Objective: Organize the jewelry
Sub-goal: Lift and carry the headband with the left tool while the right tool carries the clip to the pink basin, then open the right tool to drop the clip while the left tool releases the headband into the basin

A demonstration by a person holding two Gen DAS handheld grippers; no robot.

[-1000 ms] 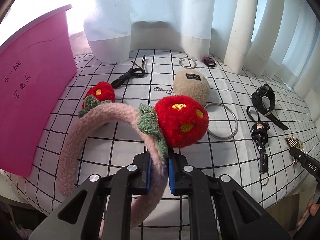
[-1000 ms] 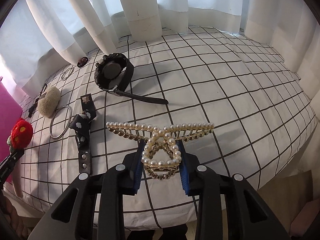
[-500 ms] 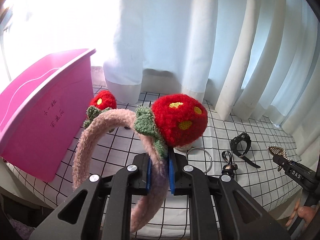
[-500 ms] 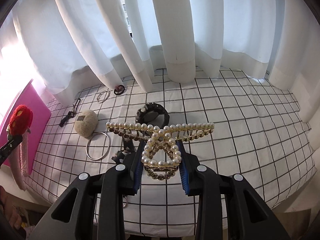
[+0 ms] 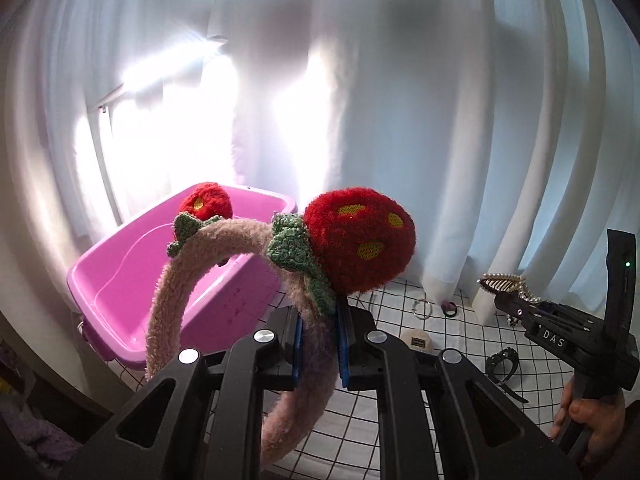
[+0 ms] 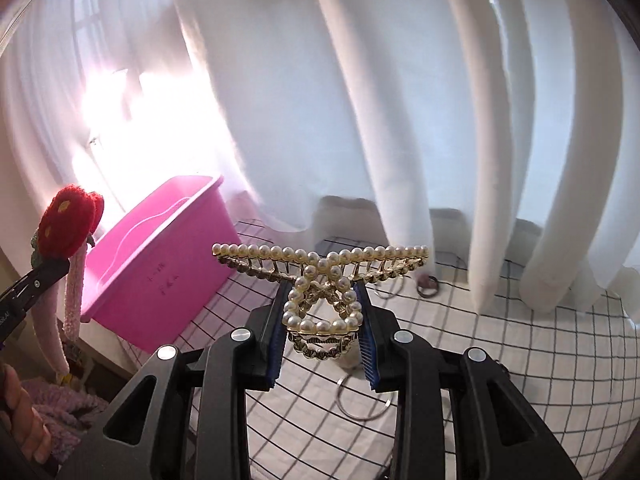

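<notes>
My left gripper (image 5: 319,344) is shut on a fuzzy pink headband (image 5: 168,300) with two red strawberry pom-poms and holds it in the air, near the pink plastic bin (image 5: 132,280). My right gripper (image 6: 321,332) is shut on a gold pearl hair claw (image 6: 320,276), also lifted above the table. The pink bin (image 6: 160,264) stands to the left in the right wrist view. The headband (image 6: 68,224) shows at that view's left edge. The hair claw (image 5: 506,282) and right gripper (image 5: 508,302) show at the right of the left wrist view.
On the white checked tablecloth (image 6: 520,340) lie a large metal ring (image 6: 360,400), a beige pom-pom (image 5: 416,340), a small ring (image 5: 424,308), a dark hair tie (image 6: 428,289) and black straps (image 5: 502,364). White curtains (image 6: 400,120) hang behind.
Both grippers have risen well above the table with their items and swung left, so the pink bin's open top now shows. Neither grip has changed.
</notes>
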